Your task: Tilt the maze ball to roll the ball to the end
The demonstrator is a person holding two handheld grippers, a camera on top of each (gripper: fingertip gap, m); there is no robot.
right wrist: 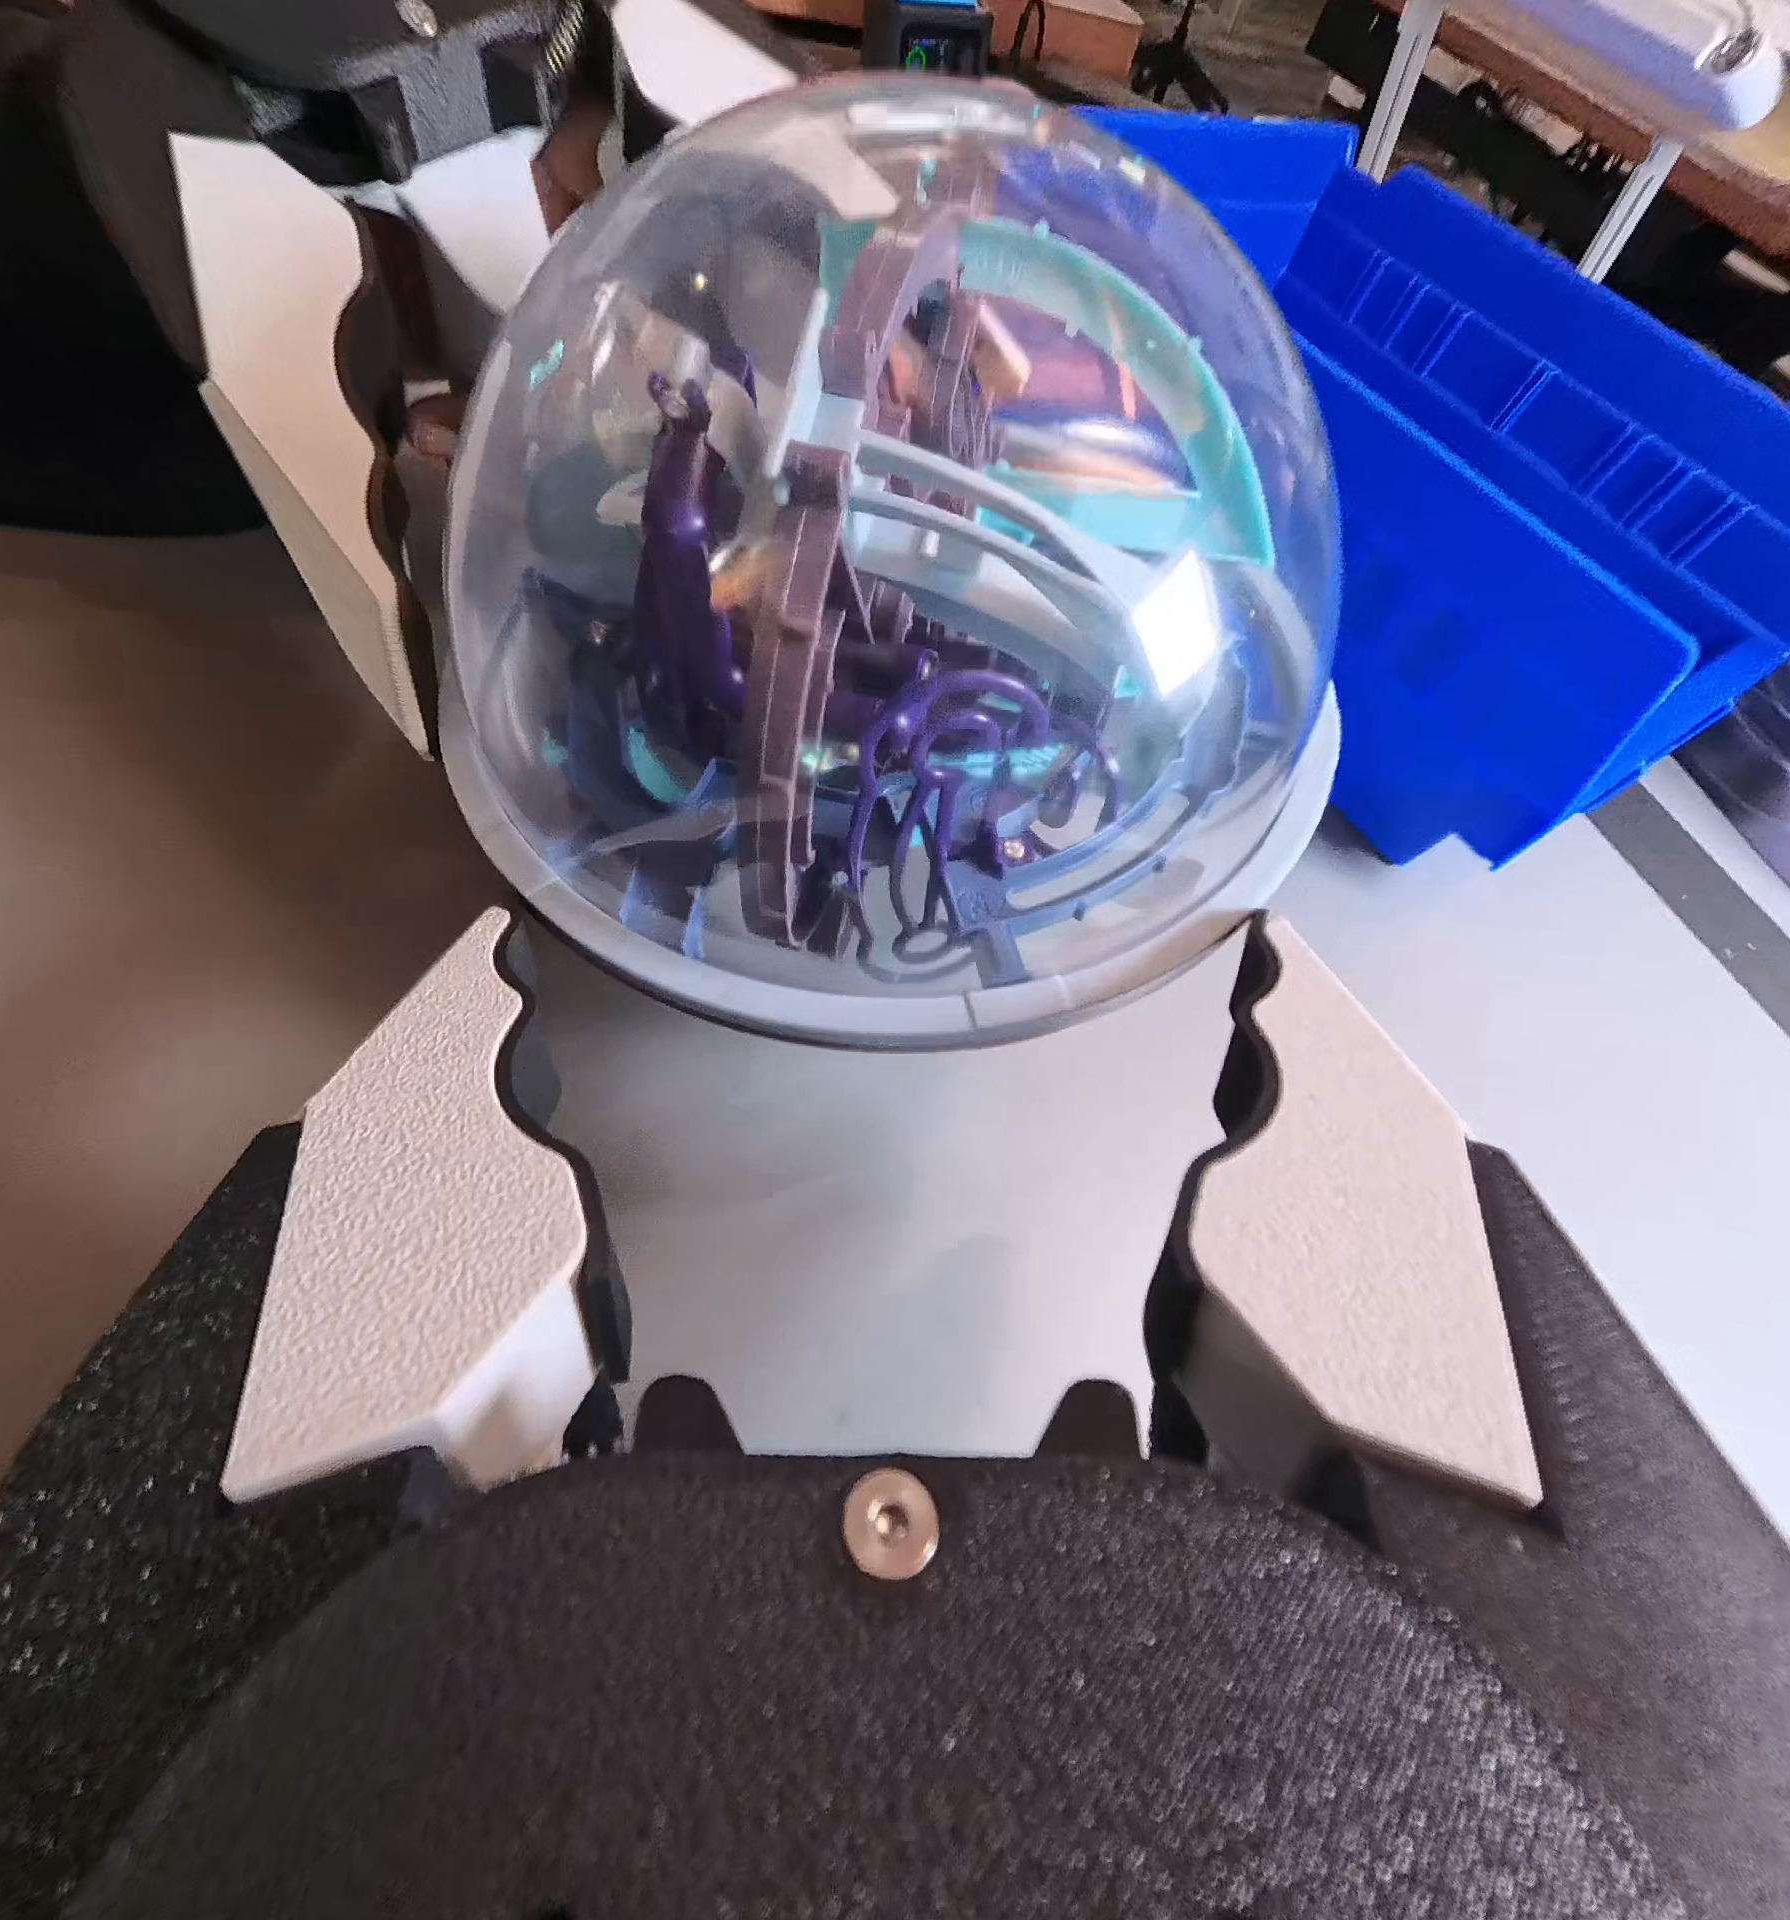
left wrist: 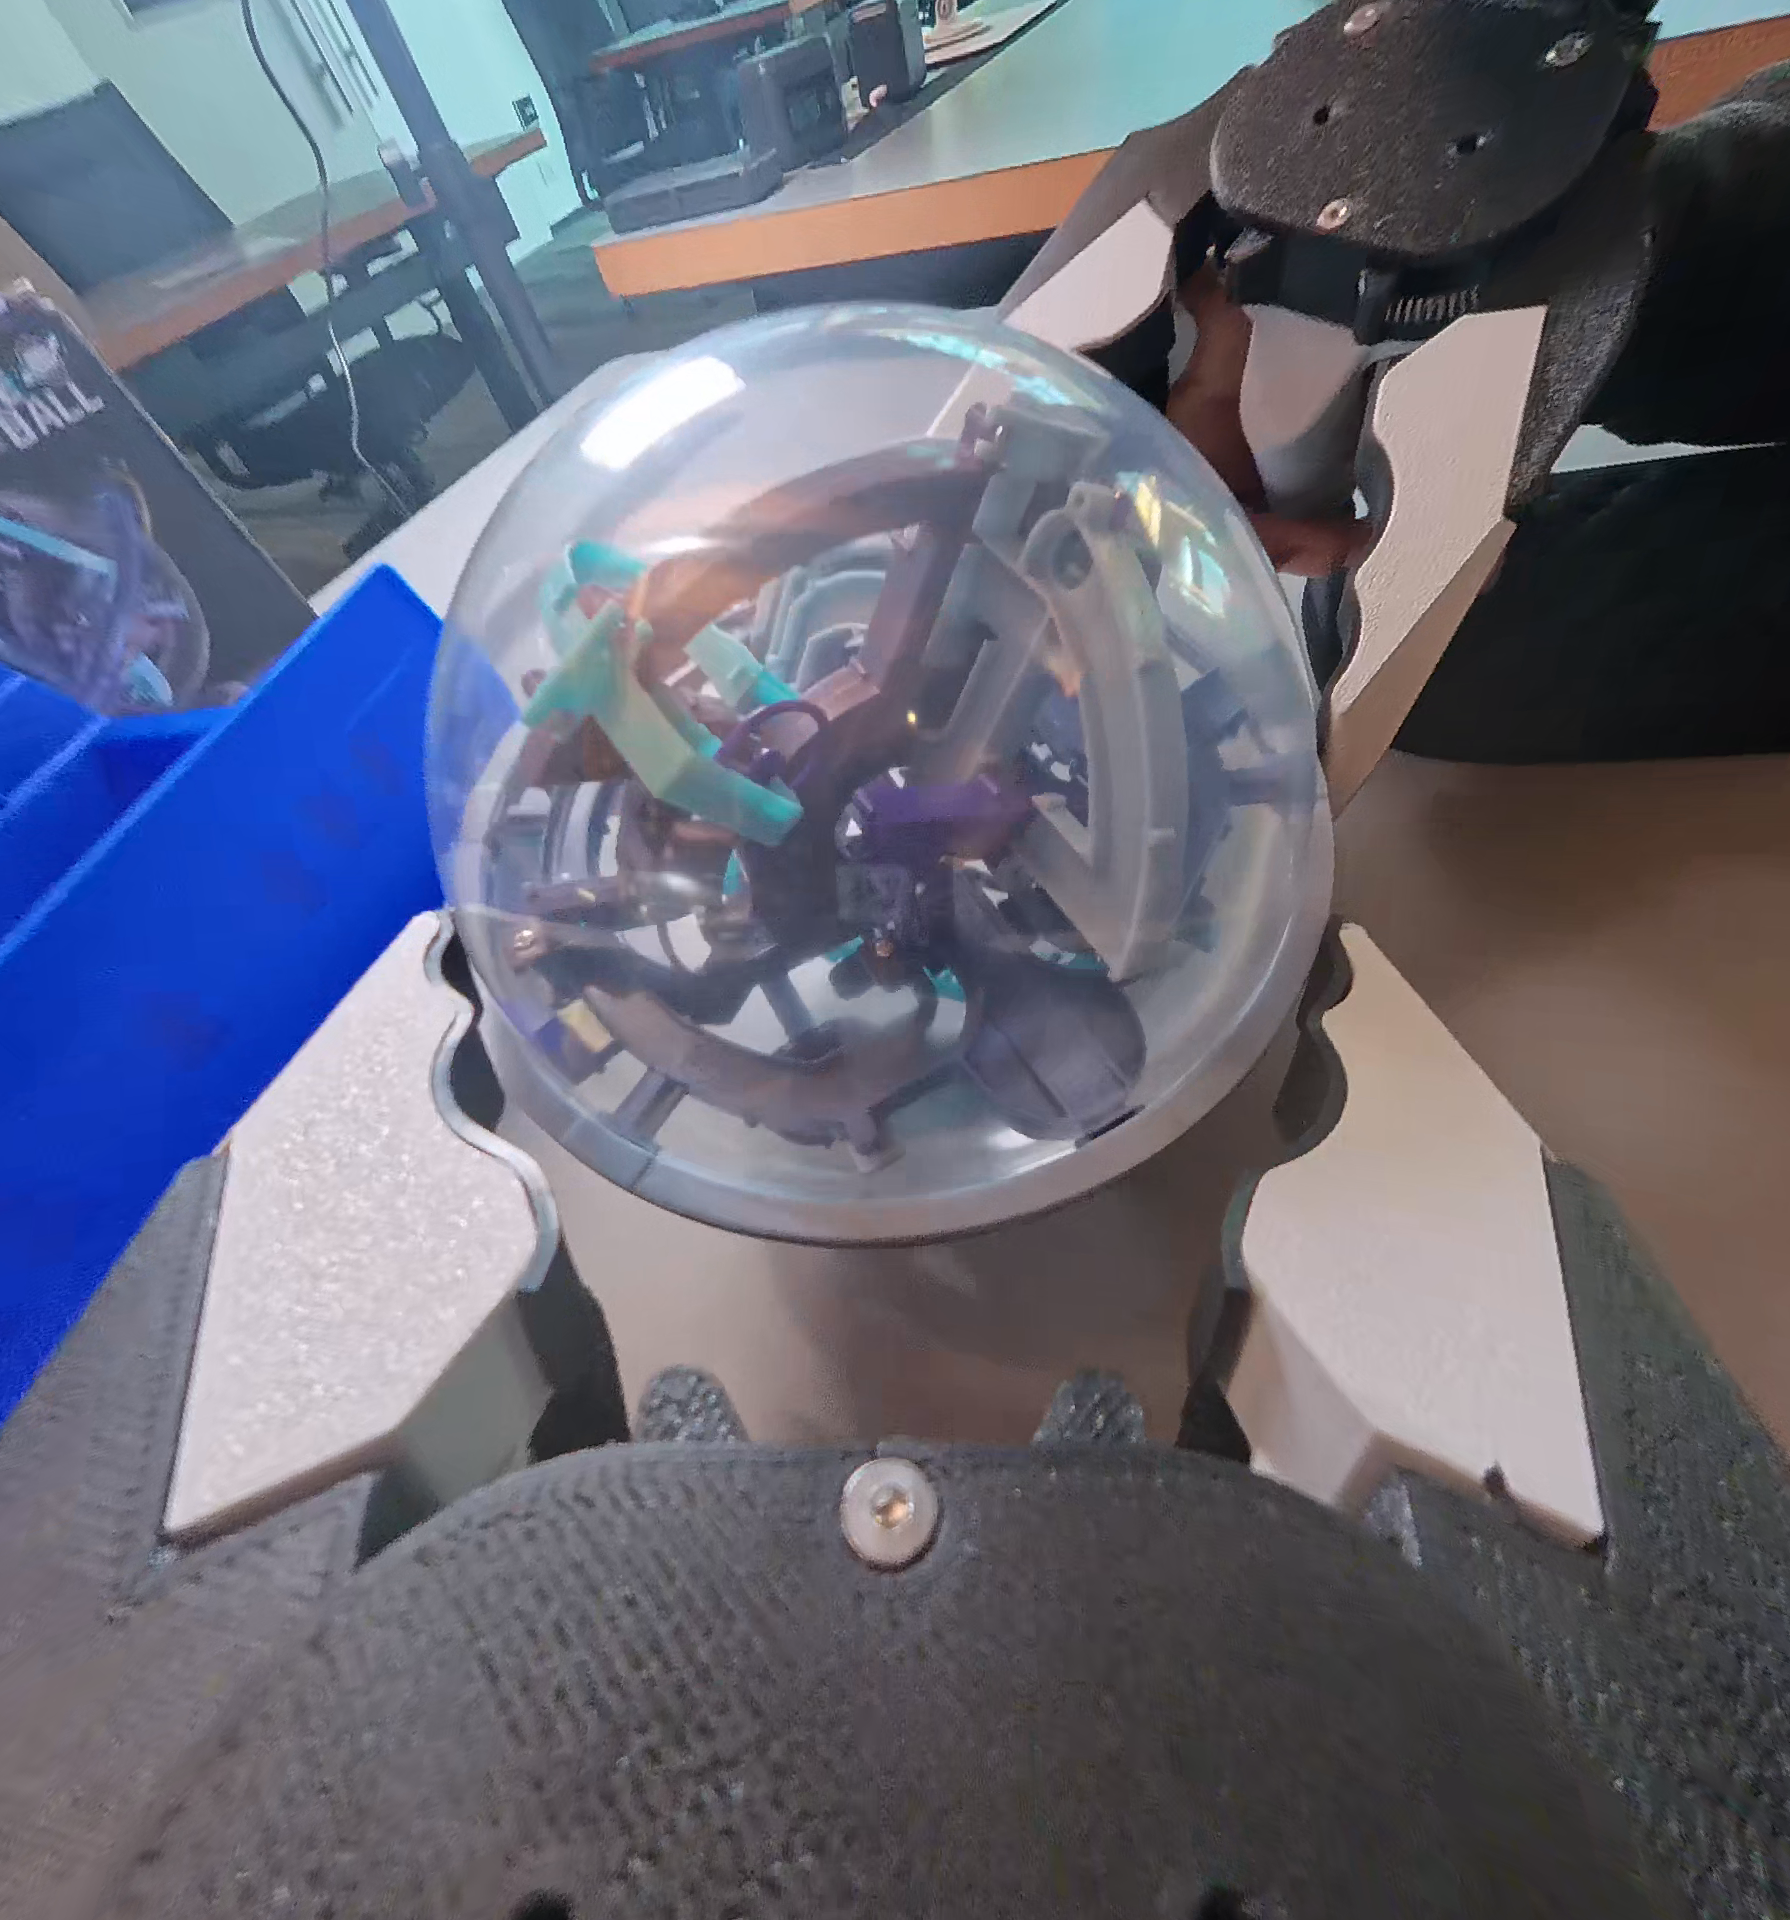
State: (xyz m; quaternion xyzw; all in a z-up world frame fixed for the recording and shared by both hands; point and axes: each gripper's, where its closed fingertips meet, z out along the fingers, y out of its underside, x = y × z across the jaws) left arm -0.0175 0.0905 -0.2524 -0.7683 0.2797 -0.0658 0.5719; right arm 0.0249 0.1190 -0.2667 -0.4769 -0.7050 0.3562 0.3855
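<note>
Clear maze ball (left wrist: 875, 769) encloses coloured tracks, beside blue bins (right wrist: 1556, 520).

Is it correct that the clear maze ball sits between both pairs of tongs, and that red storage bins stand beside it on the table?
Not quite. The storage bins are blue, not red; the right wrist view shows them beside the maze ball. The rest stands: the ball sits between the left tongs and the right tongs, above the table.
</note>
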